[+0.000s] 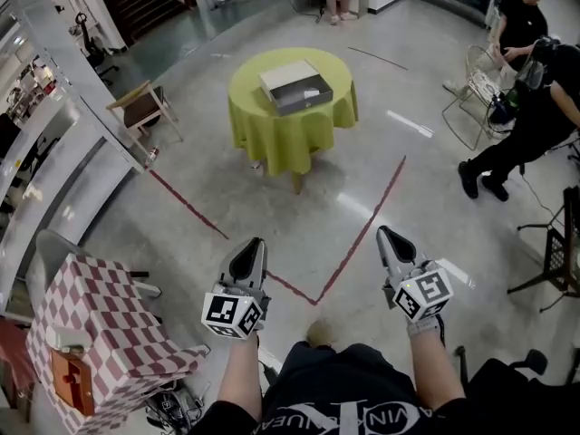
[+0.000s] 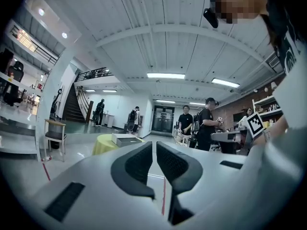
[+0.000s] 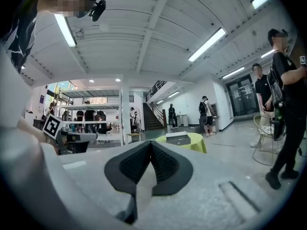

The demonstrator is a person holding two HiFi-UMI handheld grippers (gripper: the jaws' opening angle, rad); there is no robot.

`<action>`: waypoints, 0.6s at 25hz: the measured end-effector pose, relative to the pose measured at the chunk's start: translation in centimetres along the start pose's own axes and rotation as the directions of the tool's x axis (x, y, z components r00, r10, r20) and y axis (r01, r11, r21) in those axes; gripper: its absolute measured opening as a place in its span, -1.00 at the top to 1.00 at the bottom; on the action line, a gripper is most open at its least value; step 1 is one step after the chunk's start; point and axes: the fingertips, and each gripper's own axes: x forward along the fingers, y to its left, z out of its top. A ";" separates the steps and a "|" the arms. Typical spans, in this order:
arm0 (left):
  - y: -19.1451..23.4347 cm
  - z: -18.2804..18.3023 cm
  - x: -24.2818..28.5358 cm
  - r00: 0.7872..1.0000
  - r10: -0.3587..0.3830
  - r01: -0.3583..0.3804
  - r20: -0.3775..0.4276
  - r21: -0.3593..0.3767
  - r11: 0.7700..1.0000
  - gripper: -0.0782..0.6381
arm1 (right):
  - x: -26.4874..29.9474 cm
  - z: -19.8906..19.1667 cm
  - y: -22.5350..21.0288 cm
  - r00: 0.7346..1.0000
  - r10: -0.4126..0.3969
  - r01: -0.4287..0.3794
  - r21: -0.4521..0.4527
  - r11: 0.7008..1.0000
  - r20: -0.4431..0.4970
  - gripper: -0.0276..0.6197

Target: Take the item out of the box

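A grey box (image 1: 296, 87) with a white lid resting askew on it lies on a round table under a yellow-green cloth (image 1: 272, 130), several steps ahead of me. What is inside the box cannot be seen from here. Both grippers hang low near my body, far from the table. My left gripper (image 1: 253, 243) has its jaws together and nothing in them; my right gripper (image 1: 383, 233) is shut and empty too. In the left gripper view, the left gripper (image 2: 154, 143) points toward the box (image 2: 125, 138). The right gripper (image 3: 150, 143) faces the box (image 3: 178, 138) on its table (image 3: 197, 142).
Red tape lines (image 1: 362, 234) cross the polished floor between me and the table. A wooden chair (image 1: 140, 107) stands to the table's left, and a checkered-cloth stand (image 1: 100, 324) is at my near left. People (image 1: 530, 107) and a wire chair (image 1: 471, 89) are at the right.
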 end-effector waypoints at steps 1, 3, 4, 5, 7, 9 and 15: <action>0.3 0.0 0.4 1.000 -0.006 0.006 -0.002 0.001 1.000 0.70 | 0.5 0.0 -0.2 1.000 -0.010 0.010 0.008 1.000 0.003 0.90; 1.1 0.1 0.9 1.000 -0.007 0.007 -0.004 -0.003 1.000 0.70 | 1.5 0.0 -0.6 1.000 -0.028 0.028 0.021 0.999 0.004 0.90; 1.5 0.1 1.1 1.000 -0.005 0.005 -0.004 -0.009 1.000 0.70 | 2.0 -0.1 -0.7 0.999 -0.033 0.033 0.026 0.999 0.002 0.90; 1.8 0.0 1.2 1.000 -0.004 0.004 -0.005 -0.014 1.000 0.70 | 2.4 -0.2 -0.7 0.999 -0.034 0.034 0.031 0.999 0.000 0.90; 2.6 -0.1 1.4 1.000 0.000 0.000 -0.005 -0.021 1.000 0.70 | 3.1 -0.3 -0.7 1.000 -0.029 0.029 0.031 0.999 -0.008 0.90; 3.3 -0.5 1.4 1.000 0.008 -0.008 -0.007 -0.032 0.999 0.70 | 3.9 -0.6 -0.7 1.000 -0.021 0.021 0.032 0.999 -0.022 0.90; 5.9 -1.6 1.1 0.998 0.047 -0.049 -0.029 -0.066 0.997 0.70 | 6.5 -0.7 -0.7 0.999 -0.006 0.008 0.041 0.999 -0.031 0.90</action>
